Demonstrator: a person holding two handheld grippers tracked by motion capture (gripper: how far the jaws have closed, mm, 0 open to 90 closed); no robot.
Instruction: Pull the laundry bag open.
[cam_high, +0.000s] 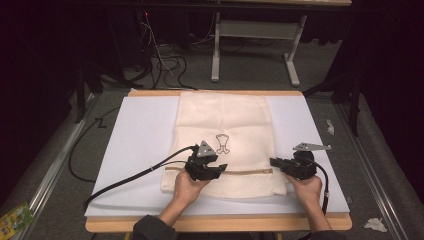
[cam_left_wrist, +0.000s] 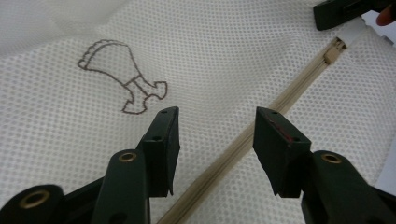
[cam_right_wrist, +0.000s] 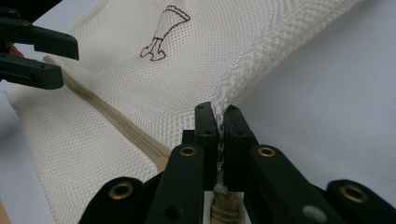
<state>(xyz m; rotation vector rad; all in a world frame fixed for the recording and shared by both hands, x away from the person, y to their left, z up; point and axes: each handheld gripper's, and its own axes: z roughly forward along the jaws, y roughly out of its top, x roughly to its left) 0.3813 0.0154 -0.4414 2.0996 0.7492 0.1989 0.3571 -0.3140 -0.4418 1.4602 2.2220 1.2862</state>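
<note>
A cream mesh bag (cam_high: 225, 120) lies flat on the white board (cam_high: 140, 135), with a brown stitched emblem (cam_high: 223, 142) at its middle and a beige zipper (cam_high: 250, 171) running across near its front edge. My left gripper (cam_high: 222, 169) hovers over the zipper (cam_left_wrist: 280, 100) left of centre. Its jaws stand open on either side of the zipper line, touching nothing (cam_left_wrist: 217, 135). My right gripper (cam_high: 274, 162) is at the zipper's right end, shut on the bag's mesh edge (cam_right_wrist: 219, 116). That pinch lifts the mesh (cam_right_wrist: 196, 70) into a ridge.
The white board rests on a wooden table (cam_high: 215, 222). A black cable (cam_high: 120, 180) trails left from the left gripper across the board. On the floor lie a crumpled paper (cam_high: 375, 224) at the right and a green packet (cam_high: 15, 217) at the left. A grey table frame (cam_high: 255, 30) stands behind.
</note>
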